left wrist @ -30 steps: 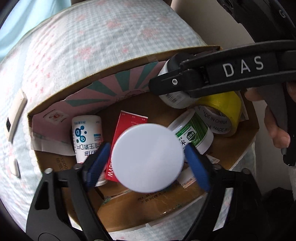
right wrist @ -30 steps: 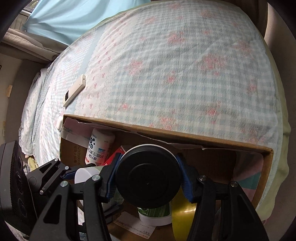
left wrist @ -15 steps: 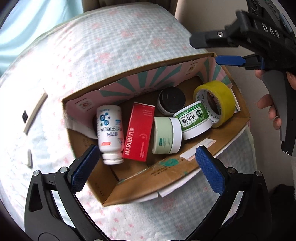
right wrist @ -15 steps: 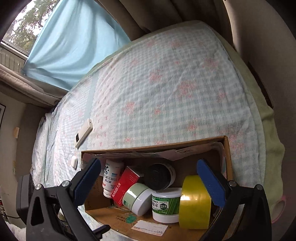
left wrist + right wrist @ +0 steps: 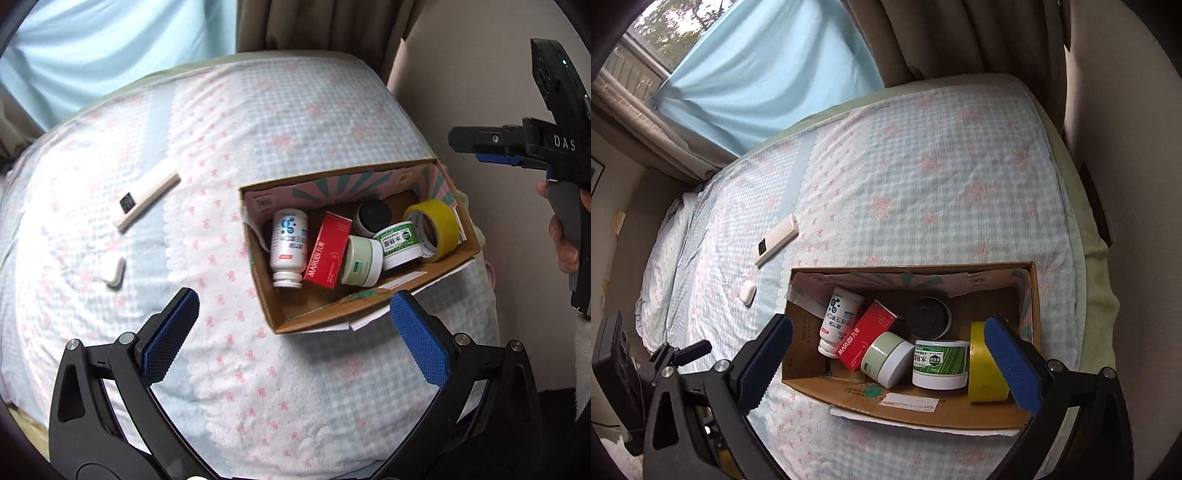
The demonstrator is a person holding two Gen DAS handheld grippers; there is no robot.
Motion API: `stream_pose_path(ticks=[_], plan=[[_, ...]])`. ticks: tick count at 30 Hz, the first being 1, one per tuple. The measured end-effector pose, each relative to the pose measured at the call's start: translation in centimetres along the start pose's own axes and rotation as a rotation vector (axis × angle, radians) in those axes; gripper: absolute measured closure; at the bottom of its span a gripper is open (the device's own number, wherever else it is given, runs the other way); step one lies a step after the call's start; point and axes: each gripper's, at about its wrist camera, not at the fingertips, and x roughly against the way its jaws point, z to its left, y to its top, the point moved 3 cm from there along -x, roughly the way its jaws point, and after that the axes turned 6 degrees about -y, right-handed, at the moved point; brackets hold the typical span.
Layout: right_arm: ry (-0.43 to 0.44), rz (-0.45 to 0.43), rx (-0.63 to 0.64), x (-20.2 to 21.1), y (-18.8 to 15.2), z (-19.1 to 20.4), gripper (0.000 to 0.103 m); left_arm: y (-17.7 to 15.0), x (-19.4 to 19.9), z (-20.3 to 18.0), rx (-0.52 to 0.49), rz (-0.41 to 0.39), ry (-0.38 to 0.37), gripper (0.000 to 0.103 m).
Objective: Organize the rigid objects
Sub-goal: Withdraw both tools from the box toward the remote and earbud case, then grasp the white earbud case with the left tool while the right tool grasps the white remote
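Left wrist view: the left claw (image 5: 293, 336) is hanging above the bed (image 5: 258, 122) with its jaws wide apart and nothing between them. The box (image 5: 369, 306) is sitting near the bed's right edge, holding a bottle (image 5: 289, 246), a red carton (image 5: 328, 254), a green jar (image 5: 362, 261), a black-lidded jar (image 5: 372, 218), a tub (image 5: 398, 243) and a tape roll (image 5: 432, 230). A remote (image 5: 147, 201) and a small white case (image 5: 113, 271) are lying on the bed, well apart from the box.

Right wrist view: the right claw (image 5: 886, 363) is hovering over the box (image 5: 923, 404), its jaws having just been opening, now spread wide and empty. The remote (image 5: 776, 238) looks light, stiff and smooth; gripping across its narrow sides at mid-length should be steadiest.
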Motion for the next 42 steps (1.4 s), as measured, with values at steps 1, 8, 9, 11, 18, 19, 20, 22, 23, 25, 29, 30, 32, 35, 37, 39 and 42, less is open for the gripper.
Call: stream_pose_path(ticks=[1,8,9,11,18,19,20,22,23,25,29,30,32,35,37,39,42], plan=[[-0.008,-0.01,0.032,0.6,0.1,1.0,0.0,-0.4,1.1,0.8,0.013,-0.013,0.017,0.0],[-0.041,-0.072,0.258,3.2,0.2,8.1,0.0,-4.7,7.9,7.2,0.101,-0.077,0.165,0.0],[-0.046,-0.079,0.294,3.4,0.2,9.2,0.0,-5.4,8.9,8.1,0.116,-0.088,0.175,0.0],[-0.049,-0.085,0.351,3.5,0.4,11.1,0.0,-6.4,10.5,9.7,0.141,-0.107,0.185,0.0],[-0.019,-0.068,0.5,2.8,1.3,16.7,0.0,-7.4,13.5,14.7,0.151,-0.106,0.231,0.0],[-0.012,-0.067,0.525,2.7,1.5,17.6,0.0,-7.3,13.6,15.4,0.15,-0.099,0.227,0.0],[-0.009,-0.066,0.551,2.5,1.8,18.3,0.0,-7.0,13.5,16.0,0.149,-0.09,0.22,0.0],[-0.008,-0.055,0.61,1.7,2.4,19.8,0.0,-6.4,13.1,17.3,0.146,-0.08,0.207,0.0],[-0.007,-0.047,0.637,1.3,2.7,20.5,0.0,-6.1,12.8,18.0,0.145,-0.072,0.198,0.0],[-0.002,-0.03,0.699,0.2,3.4,21.9,0.0,-5.2,11.9,19.3,0.14,-0.052,0.188,0.0],[-0.015,0.016,0.833,-3.3,5.4,24.4,0.0,-3.4,8.8,22.1,0.134,0.0,0.152,0.0],[-0.019,0.029,0.87,-4.4,5.9,24.9,0.0,-2.9,7.8,22.9,0.138,0.018,0.137,0.0],[-0.031,0.059,0.953,-6.8,6.9,26.1,0.0,-2.0,5.7,24.2,0.135,0.052,0.116,0.0],[-0.062,0.105,1.097,-11.0,8.0,27.5,0.0,-0.8,1.9,26.3,0.108,0.107,0.113,0.0],[-0.082,0.132,1.192,-14.0,8.8,28.4,0.0,-0.2,-0.8,27.7,0.092,0.143,0.111,0.001],[-0.083,0.169,1.264,-17.0,9.5,29.1,0.0,0.4,-3.5,29.1,0.083,0.172,0.094,0.005],[-0.081,0.225,1.351,-21.6,10.4,30.3,0.0,0.8,-7.5,31.2,0.075,0.209,0.078,0.011]])
